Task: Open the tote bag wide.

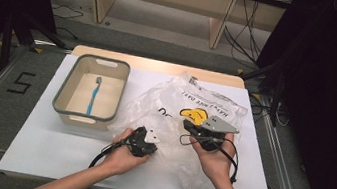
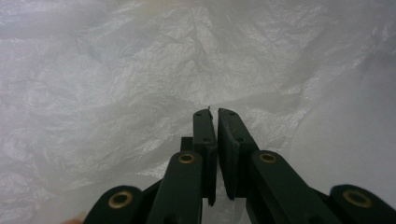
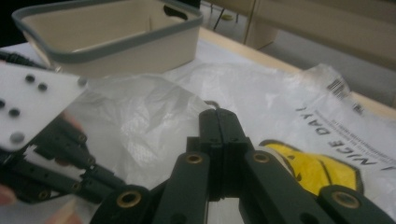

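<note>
— Where is the bag (image 1: 182, 109)?
— Flat on the white tabletop (image 1: 38, 141), right beside the bin (image 1: 87, 112) with a blue toothbrush (image 1: 93, 94) in it.
— And the jaws?
— The left gripper (image 2: 213, 114) is nearly together, pinching the thin plastic. The right gripper (image 3: 218, 116) is clamped together on the bag too.
</note>
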Action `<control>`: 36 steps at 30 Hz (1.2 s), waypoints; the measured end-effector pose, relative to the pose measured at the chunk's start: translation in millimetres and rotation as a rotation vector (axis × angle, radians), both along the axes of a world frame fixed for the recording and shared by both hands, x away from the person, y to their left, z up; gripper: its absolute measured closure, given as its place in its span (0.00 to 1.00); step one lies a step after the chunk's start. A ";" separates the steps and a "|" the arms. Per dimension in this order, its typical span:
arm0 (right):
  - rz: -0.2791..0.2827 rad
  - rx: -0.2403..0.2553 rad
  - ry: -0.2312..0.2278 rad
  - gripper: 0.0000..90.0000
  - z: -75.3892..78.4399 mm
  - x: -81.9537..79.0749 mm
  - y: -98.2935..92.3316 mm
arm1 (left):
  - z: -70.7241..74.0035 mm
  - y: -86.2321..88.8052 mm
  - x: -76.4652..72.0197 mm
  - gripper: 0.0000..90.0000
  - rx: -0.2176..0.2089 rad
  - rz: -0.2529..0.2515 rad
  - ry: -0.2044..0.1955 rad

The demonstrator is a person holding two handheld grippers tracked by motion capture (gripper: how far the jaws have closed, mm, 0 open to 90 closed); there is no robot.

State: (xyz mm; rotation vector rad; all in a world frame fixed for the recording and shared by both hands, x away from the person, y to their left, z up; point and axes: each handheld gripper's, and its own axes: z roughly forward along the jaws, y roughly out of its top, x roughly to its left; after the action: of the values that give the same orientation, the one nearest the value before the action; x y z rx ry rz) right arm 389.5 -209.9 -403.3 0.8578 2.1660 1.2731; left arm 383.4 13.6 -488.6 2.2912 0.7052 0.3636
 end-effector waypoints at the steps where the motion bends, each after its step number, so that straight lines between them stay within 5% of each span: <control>1: -0.010 0.004 -0.018 1.00 2.3 0.2 -0.1 | -0.2 -0.2 -0.4 0.94 -0.002 0.004 -0.001; 8: -0.055 0.039 -0.093 1.00 15.7 3.1 -0.3 | -0.9 -2.4 -3.3 0.95 0.025 -0.008 -0.034; 16: -0.076 0.067 -0.128 1.00 27.3 6.9 0.7 | -0.8 -2.4 -3.9 0.95 0.031 -0.009 -0.036; 36: -0.093 0.089 -0.124 1.00 29.3 14.7 4.4 | 0.3 -0.4 -3.4 0.89 0.034 -0.007 -0.042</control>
State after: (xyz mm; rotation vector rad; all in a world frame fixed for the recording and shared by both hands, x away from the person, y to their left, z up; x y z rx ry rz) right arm 404.2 -205.5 -374.0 0.8792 1.9636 1.3478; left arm 380.0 13.2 -488.3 2.3107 0.6739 0.4221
